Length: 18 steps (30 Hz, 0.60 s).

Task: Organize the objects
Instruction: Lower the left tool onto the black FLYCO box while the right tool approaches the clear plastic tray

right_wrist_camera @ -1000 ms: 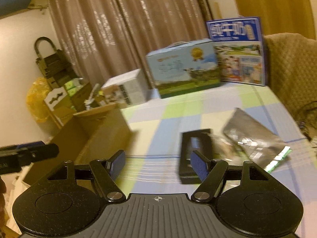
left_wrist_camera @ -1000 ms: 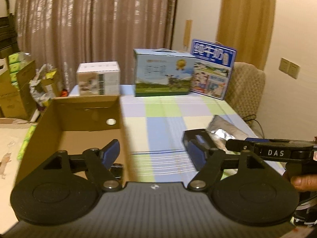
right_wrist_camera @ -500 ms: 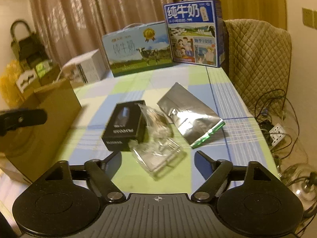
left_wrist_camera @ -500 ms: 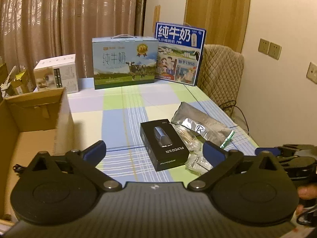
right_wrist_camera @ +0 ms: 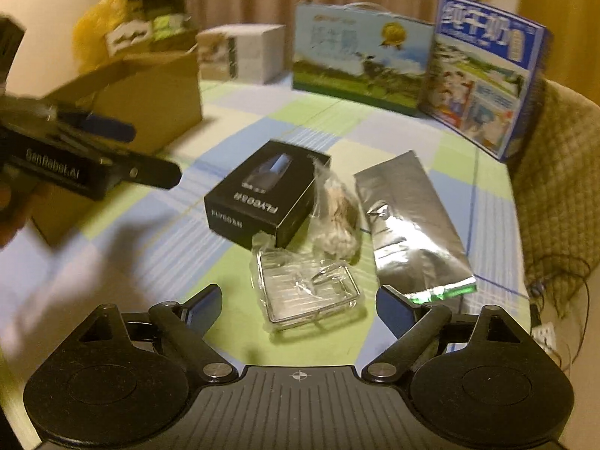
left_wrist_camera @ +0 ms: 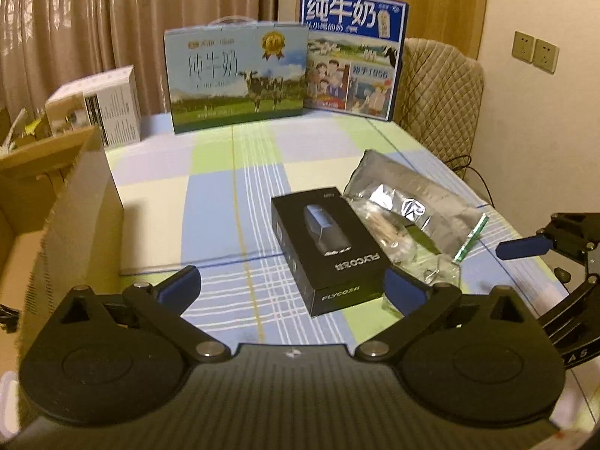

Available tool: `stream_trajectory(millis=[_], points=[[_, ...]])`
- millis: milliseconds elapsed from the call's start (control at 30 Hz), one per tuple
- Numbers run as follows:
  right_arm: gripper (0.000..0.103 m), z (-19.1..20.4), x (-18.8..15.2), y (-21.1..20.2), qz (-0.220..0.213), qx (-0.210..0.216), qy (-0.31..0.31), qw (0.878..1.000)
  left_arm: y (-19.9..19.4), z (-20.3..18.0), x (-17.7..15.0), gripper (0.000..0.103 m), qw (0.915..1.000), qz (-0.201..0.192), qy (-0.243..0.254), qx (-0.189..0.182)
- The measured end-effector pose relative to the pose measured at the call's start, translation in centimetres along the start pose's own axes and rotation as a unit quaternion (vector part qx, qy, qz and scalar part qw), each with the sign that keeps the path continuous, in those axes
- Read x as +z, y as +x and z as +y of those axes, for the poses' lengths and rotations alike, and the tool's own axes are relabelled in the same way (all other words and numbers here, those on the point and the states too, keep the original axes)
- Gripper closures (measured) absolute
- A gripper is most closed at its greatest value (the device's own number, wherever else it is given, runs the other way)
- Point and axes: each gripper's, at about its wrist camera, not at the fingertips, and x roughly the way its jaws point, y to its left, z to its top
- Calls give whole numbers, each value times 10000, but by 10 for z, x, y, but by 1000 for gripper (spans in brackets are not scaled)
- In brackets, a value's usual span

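Since 0.5 s ago both cams had closed in on the black box (left_wrist_camera: pixel 330 251): it filled more of the L view, and the R view had swung so the clear plastic case (right_wrist_camera: pixel 309 296) sat right ahead of its fingers, w/ the left gripper (left_wrist_camera: pixel 292 290) now poking in from that view's L edge.

Black box lay flat on the checked tablecloth (left_wrist_camera: pixel 225 202), roughly mid-table, lettering on its near end. Touching its R side was a clear bag of pale bits (right_wrist_camera: pixel 335 217); the clear plastic case sat just in front of that bag, at the box's near R corner. Silver foil pouch (left_wrist_camera: pixel 412 202) lay just R of the bag, well clear of the box itself.

Left gripper was spread wide, nothing betw. its blue pads (left_wrist_camera: pixel 180 287); box's near end sat between the pads' line but not touched. Right gripper (right_wrist_camera: pixel 300 309) was also spread wide & empty, hovering just short of the case.

L of the box, apart from it, stood an open cardboard carton (left_wrist_camera: pixel 86 202). Behind the box at the table's far edge: a white box (left_wrist_camera: pixel 112 108), a pale-blue milk carton w/ handle (left_wrist_camera: pixel 236 75), and a dark-blue milk carton (left_wrist_camera: pixel 352 56). A quilted chair back (left_wrist_camera: pixel 438 93) was beyond the table, R of the box.
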Motion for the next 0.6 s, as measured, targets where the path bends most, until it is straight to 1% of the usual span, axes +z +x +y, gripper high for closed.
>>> stream_trajectory(millis=[67,167,367,500,533,567,600], points=[[17,-5,-2,9,55,17,-58,10000,4,1,0,1,10000,45,-19,-49],[17,-13,-2,23,152,57,59,9999,9,0,1,1,9999,81,32,-61],[17,-12,4,46,331,28,-102,9994,19,1,4,1,9997,216,-29,-148],[17,-16,7,58,418,134,-16,9990,22,5,3,1,9994,310,-50,-145],[18,-17,8,60,440,140,-8,9989,23,6,3,1,9993,324,-76,-144],[28,-18,9,61,460,145,14,9988,23,7,3,1,9993,333,-109,-152],[32,-19,10,62,469,149,73,9988,23,8,3,1,9992,340,-130,-164]])
